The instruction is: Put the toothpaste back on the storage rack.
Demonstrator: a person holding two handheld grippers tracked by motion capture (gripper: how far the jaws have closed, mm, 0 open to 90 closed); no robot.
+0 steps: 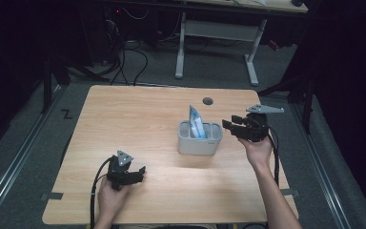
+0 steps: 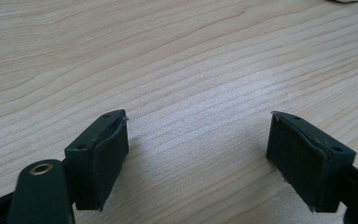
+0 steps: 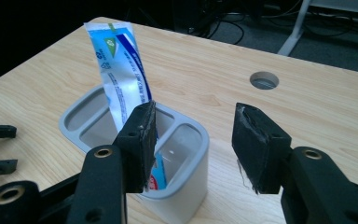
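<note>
Your left tongs [image 1: 142, 171] rest low on the counter [image 1: 138, 109], well apart from the work, with the jaws spread wide and nothing but bare wood grain between the pads [image 2: 109, 161]; they are released and touch no object. To their right, nearer the middle of the counter, stands the grey holder [image 1: 199, 138], a small tub split into compartments, and out of one of them rises the toothpaste tube [image 1: 195, 121], upright with a slight lean, its flat crimped end uppermost. Judge that tube as light and soft: the foil body will dent and slide under a hard squeeze, and the glossy print looks slippery, so take hold across the flat faces just below the crimp, where it is stiffest and stands clear of the holder's rim. The holder itself looks like light plastic and may tip or skate if you drag the tube sideways, so lift straight up. Farther right, your right tongs [image 3: 193, 147] hover just beside the holder's near corner, about half open and empty; in the right gripper view the tube [image 3: 119, 79] stands just beyond the left-hand pad, not between the jaws, and neither pad presses on anything.
</note>
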